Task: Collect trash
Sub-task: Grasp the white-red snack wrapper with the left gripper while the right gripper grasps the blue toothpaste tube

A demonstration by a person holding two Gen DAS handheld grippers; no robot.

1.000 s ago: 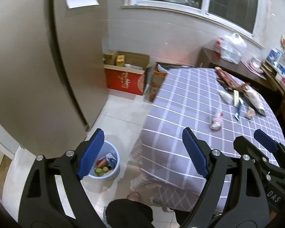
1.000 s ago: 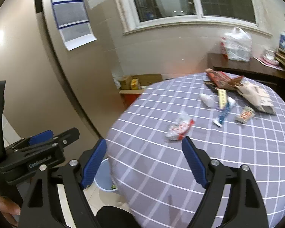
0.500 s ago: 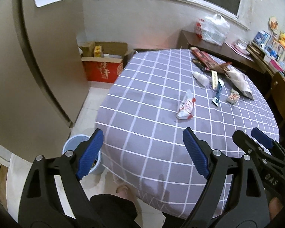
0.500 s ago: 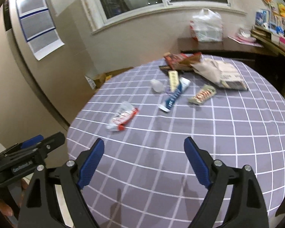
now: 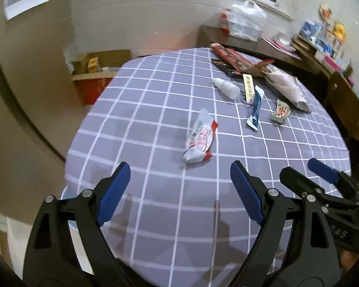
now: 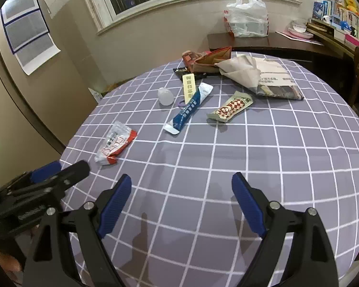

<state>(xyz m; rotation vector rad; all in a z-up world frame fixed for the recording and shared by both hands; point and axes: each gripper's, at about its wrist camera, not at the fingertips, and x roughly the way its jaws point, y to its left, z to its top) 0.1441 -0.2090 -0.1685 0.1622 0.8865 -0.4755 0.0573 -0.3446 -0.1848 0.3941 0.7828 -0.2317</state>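
Both claws hang spread and empty over the round table's purple checked cloth [image 6: 287,143], the left gripper [image 5: 179,191] just short of a crumpled white-and-red plastic wrapper [image 5: 199,140] near the cloth's left edge. The right gripper [image 6: 182,201] faces a blue-and-white tube [image 6: 190,107] and a beige checkered snack packet [image 6: 231,106] lying farther in.

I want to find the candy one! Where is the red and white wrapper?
The red and white wrapper lies flat on the purple checked tablecloth near its left edge in the right wrist view, left of the blue tube.
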